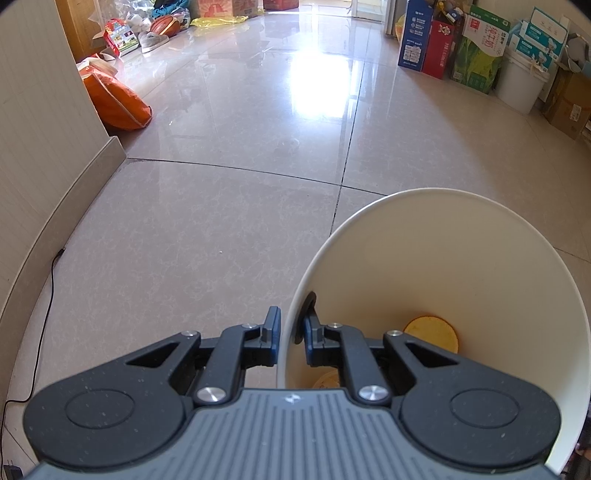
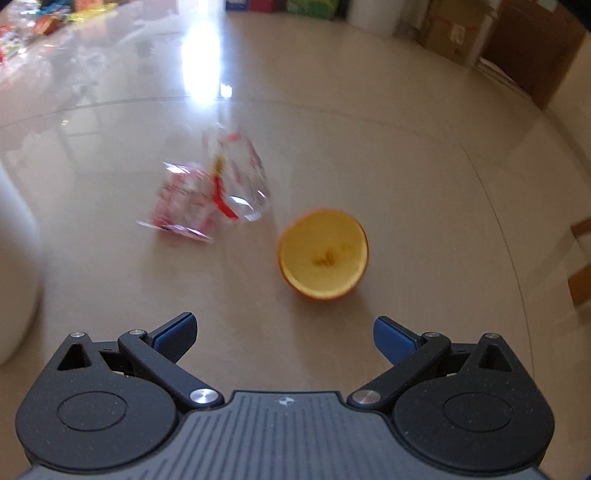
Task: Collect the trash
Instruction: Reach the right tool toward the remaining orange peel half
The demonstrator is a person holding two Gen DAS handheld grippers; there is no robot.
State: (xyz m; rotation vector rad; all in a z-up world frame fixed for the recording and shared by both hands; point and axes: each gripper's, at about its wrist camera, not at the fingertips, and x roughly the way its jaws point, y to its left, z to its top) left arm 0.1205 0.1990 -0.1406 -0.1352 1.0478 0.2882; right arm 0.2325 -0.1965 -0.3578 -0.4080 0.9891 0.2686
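Note:
In the left wrist view my left gripper (image 1: pixel 290 332) is shut on the left wall of a white bin (image 1: pixel 480 236), one finger outside and one inside. At the bin's bottom lies an orange peel piece (image 1: pixel 432 330). The right wrist view is blurred by motion: my right gripper (image 2: pixel 282 336) stands wide open above the floor with nothing between its fingers. Just ahead of it lies a hollow orange peel half (image 2: pixel 323 253), cut side up. Left of that peel a crumpled clear wrapper with red print (image 2: pixel 212 195) rests on the tiles. The white bin (image 2: pixel 14 266) shows at the left edge.
Glossy beige floor tiles (image 1: pixel 221 206) stretch ahead. An orange bag (image 1: pixel 118 99) leans by the left wall, and a black cable (image 1: pixel 48 295) runs along the skirting. Cardboard boxes and a white bucket (image 1: pixel 519 86) line the right wall. More clutter and a basketball (image 1: pixel 164 24) lie at the far left.

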